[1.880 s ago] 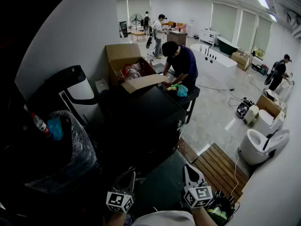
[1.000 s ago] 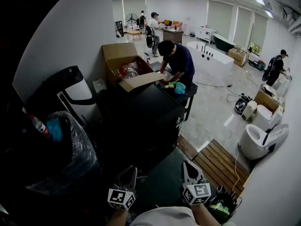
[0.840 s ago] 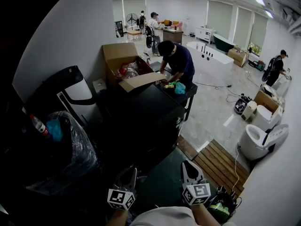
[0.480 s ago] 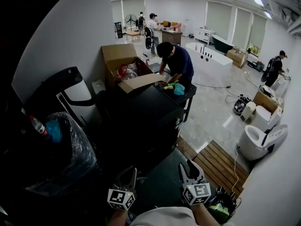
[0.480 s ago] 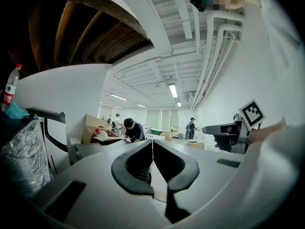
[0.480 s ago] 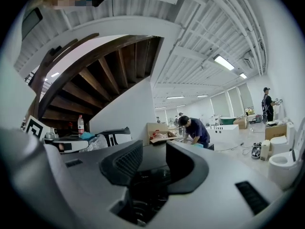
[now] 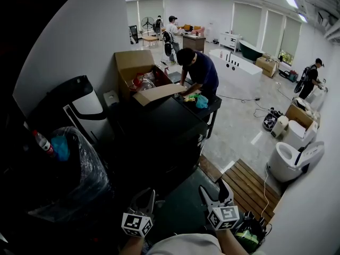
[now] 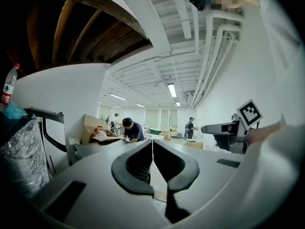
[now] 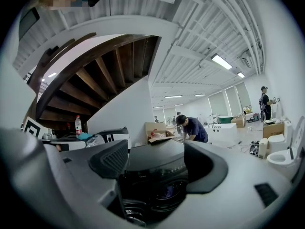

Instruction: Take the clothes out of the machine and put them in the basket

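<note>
Right gripper (image 7: pixel 215 191) at bottom of head view, jaws opening, nothing between them; left gripper (image 7: pixel 144 198) just beside it, both close before the black machine (image 7: pixel 164 137). Left gripper view: left gripper (image 8: pixel 152 146) pressed together, pinching nothing. Right gripper view: right gripper (image 9: pixel 156 152) spread wide, round door (image 9: pixel 164 194) of machine (image 9: pixel 152 159) framed low between the jaws, apart from them; clothes presumably behind it, only a faint purplish patch showing. Probably soft, limp, light unless damp; best pinched at a bunched fold
</note>
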A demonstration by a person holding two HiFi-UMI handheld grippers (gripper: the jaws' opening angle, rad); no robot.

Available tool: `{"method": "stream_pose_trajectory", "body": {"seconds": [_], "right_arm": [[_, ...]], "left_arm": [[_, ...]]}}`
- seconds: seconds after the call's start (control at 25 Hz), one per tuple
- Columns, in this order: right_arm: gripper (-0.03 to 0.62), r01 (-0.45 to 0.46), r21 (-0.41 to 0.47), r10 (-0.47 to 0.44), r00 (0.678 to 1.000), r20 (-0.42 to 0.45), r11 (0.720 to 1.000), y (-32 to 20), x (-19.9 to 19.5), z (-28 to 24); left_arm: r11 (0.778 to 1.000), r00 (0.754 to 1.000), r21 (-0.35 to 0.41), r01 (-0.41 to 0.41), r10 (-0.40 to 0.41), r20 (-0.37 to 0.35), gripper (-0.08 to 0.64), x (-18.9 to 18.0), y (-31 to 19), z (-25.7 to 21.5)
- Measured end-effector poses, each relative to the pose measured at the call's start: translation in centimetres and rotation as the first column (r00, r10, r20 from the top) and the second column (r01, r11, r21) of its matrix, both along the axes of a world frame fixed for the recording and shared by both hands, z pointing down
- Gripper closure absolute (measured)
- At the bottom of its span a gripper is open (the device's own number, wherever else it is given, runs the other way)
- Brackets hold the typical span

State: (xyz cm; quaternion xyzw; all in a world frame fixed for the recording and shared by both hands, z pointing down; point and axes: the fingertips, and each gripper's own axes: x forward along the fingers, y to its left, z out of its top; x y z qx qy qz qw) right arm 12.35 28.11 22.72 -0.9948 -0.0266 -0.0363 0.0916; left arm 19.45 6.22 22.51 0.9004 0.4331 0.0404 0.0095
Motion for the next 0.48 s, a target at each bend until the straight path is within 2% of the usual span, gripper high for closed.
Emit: {"method": "stream_pose_trajectory", "body": {"seconds": [0.12, 0.28, 0.48], "right_arm": [[0.213, -0.01, -0.002, 0.01, 1.0, 0.005, 1.0, 0.2, 0.01, 0.1], [0.134, -0.008, -0.005, 0.008, 1.0, 0.008, 1.0, 0.34, 0.1, 0.19], [0.114, -0.003, -0.002, 0.003, 1.0, 0.015, 1.0, 0.23, -0.04, 0.44]], "left_arm": [[1.0, 1.0, 0.003, -0.006, 0.006, 0.0, 0.538, -0.01, 0.05, 0.14], [1.0, 1.0, 0.004, -0.006, 0.006, 0.0, 0.538, 0.07, 0.16, 0.14], [1.0, 1.0, 0.004, -0.005, 0.005, 0.004, 0.538, 0.01, 0.2, 0.33]]}}
